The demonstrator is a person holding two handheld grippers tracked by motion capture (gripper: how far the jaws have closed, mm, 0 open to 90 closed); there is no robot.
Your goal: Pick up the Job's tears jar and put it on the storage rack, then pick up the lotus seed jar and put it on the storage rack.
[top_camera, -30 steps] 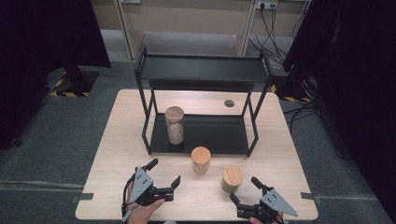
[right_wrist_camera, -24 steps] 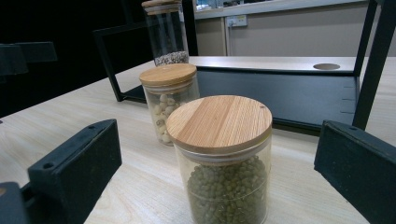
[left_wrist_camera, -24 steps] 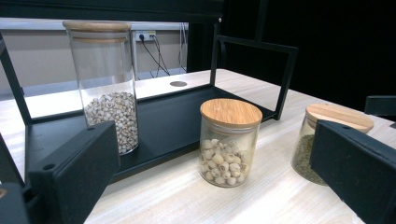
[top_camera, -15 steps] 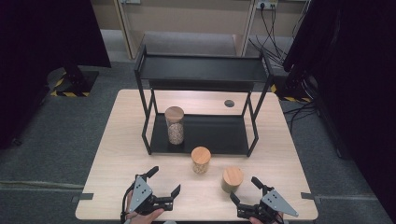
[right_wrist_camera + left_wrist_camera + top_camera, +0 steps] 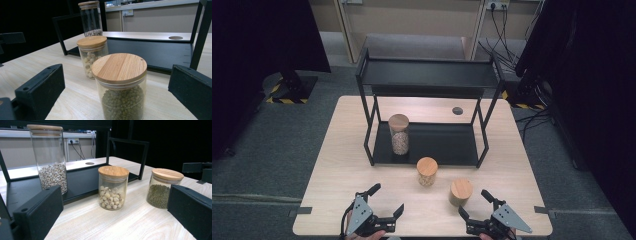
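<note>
Three glass jars with wooden lids are in view. A tall jar of small grains [image 5: 398, 134] [image 5: 50, 157] stands on the black rack's lower shelf [image 5: 442, 142]. On the table in front of the rack stands a short jar of pale round seeds [image 5: 427, 171] [image 5: 113, 187] [image 5: 92, 55]. To its right is a jar of green beans [image 5: 460, 192] [image 5: 120, 85] [image 5: 165, 187]. My left gripper [image 5: 387, 200] is open near the front edge, facing the pale seed jar, well short of it. My right gripper [image 5: 474, 203] is open just short of the green bean jar, jaws either side of it in the right gripper view.
The black two-tier rack [image 5: 427, 75] takes up the back half of the wooden table [image 5: 342, 165]; its top shelf is bare. A round cable hole [image 5: 457, 110] lies behind the lower shelf. Cables and dark curtains lie beyond the table.
My left gripper has drawn back toward the table's front edge. The right gripper and the jars have stayed where they were.
</note>
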